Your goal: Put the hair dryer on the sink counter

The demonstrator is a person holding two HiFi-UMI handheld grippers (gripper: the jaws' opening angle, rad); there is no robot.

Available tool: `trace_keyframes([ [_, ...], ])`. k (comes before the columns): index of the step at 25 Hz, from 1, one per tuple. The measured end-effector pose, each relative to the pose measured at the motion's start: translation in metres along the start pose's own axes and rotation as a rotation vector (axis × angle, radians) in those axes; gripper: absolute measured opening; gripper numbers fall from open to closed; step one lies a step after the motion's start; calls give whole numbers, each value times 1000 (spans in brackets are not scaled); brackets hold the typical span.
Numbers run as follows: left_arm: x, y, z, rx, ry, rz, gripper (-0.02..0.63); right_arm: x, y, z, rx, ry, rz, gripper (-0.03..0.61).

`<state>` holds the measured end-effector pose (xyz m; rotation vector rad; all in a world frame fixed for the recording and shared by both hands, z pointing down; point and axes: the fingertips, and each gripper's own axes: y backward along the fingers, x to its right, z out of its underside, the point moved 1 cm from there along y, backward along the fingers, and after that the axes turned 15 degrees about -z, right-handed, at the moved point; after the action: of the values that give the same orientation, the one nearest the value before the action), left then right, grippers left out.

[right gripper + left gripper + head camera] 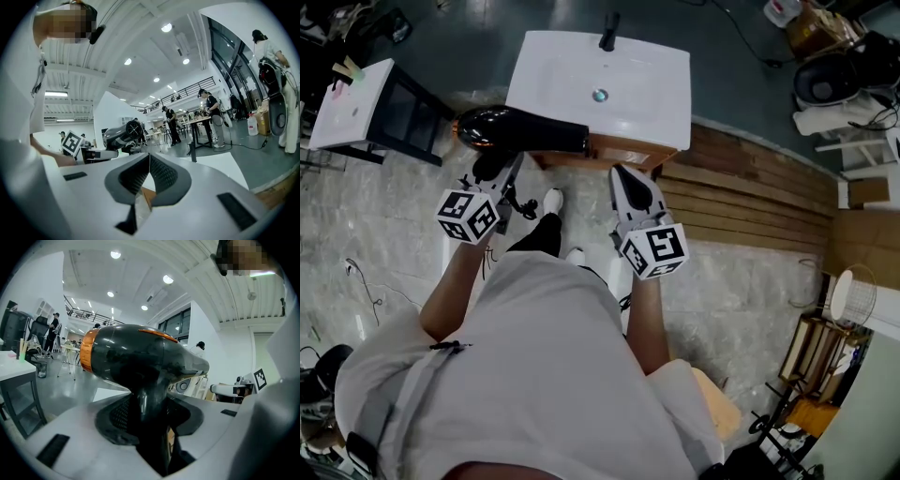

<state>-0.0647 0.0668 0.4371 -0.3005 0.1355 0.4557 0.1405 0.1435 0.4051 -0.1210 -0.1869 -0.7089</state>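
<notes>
Hair dryer (520, 129) is held up in the left gripper (490, 174), with the fingers (115, 420) clamped on its handle at a fairly wide spread. Barrel lies crosswise, parallel to the front edge of the sink counter (558, 70), right at its front-left corner. Free white top is ahead and to the right. Likely next: carry it forward and set it down. Right gripper (630, 184) is beside it, fingers (161, 174) closed and empty.
</notes>
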Motion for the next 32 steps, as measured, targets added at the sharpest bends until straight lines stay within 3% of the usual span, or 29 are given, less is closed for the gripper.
trace_keyframes([
  [17,-55,-126,-36,-7,-7,24,167,81,-102,-1,-35,-20,60,8],
  [32,-114,-207,-53,-31,-1,64,167,125,-190,-9,-58,-21,114,8],
])
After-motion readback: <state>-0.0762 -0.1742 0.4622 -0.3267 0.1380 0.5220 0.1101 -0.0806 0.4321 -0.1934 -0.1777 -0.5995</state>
